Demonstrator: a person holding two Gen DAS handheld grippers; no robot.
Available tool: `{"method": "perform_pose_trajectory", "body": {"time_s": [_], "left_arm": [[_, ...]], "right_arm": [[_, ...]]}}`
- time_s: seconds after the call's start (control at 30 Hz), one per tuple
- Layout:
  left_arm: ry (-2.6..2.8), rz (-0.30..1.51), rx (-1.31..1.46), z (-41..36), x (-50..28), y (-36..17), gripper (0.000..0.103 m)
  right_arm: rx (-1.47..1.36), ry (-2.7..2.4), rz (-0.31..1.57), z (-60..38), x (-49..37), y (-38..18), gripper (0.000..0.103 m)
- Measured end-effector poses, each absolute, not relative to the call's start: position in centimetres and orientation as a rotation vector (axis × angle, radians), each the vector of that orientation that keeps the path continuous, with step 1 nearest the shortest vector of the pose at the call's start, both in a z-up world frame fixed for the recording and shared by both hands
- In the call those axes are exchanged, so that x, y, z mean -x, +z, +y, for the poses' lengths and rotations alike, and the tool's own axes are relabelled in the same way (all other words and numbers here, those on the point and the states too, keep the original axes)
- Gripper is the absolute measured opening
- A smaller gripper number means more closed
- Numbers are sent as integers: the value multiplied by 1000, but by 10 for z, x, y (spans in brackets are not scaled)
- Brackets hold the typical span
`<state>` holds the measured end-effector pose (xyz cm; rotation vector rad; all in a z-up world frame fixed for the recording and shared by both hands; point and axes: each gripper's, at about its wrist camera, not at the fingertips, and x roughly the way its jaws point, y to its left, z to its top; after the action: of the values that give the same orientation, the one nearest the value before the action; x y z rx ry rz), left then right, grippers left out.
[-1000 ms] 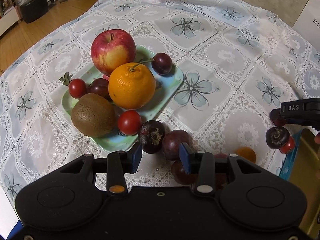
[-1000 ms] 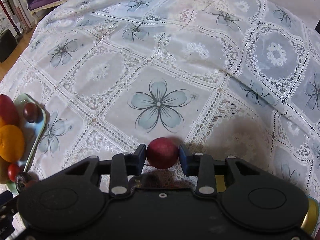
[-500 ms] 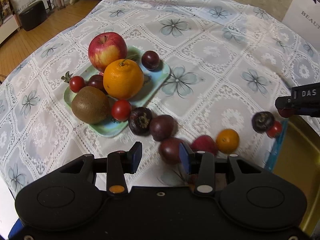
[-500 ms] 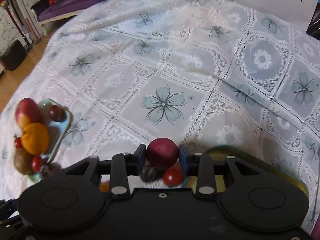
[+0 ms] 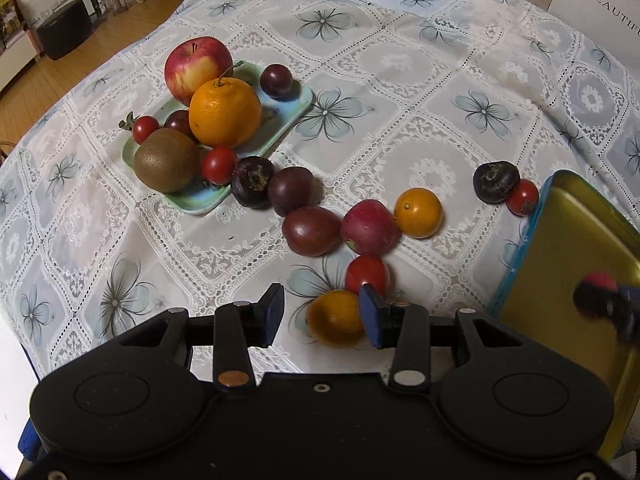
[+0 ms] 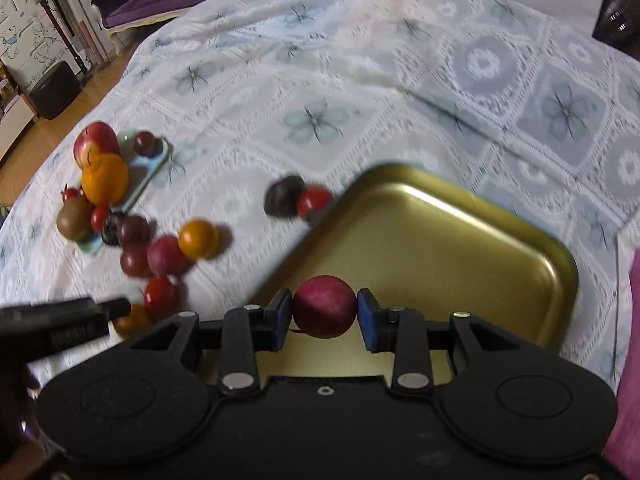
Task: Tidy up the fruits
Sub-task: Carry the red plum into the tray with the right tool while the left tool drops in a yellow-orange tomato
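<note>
Red and round, a plum point(image 6: 325, 306) sits clenched between the right gripper point(image 6: 325, 312) pads, over the near corner of the gold tray point(image 6: 460, 240). The left gripper point(image 5: 320, 314) stands released and empty; a small orange fruit point(image 5: 334, 318) lies on the cloth point(image 5: 400, 80) just past its right pad, a tomato point(image 5: 366, 274) beyond that. More loose fruit trails ahead toward the green plate point(image 5: 294, 98).

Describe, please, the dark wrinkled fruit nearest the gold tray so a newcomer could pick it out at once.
Start at the gold tray on the right of the lace tablecloth. Just off its far left corner sit two small fruits touching. The target is the blackish, shrivelled round fruit, left of the glossy cherry tomato; it lies apart from the central cluster.
</note>
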<state>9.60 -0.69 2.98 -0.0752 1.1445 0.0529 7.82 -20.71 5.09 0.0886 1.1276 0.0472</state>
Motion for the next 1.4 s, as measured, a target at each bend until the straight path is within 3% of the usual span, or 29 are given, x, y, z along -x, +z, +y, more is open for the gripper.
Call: {"method": "perform_pose_trajectory", "body": {"time_s": [0.63,1.07,1.4], "left_arm": [[88,1200,4,-24,-96,-7,48],[-21,1149,60,-49,-52,58,47],[-140,1211,-2,-112,-15,47,47]], "right_arm": [[-143,0,1142,-218,-32,54,36],[-198,12,1169,-233,-12,68,36],[-197,8,1227,-249,7,62,36]]}}
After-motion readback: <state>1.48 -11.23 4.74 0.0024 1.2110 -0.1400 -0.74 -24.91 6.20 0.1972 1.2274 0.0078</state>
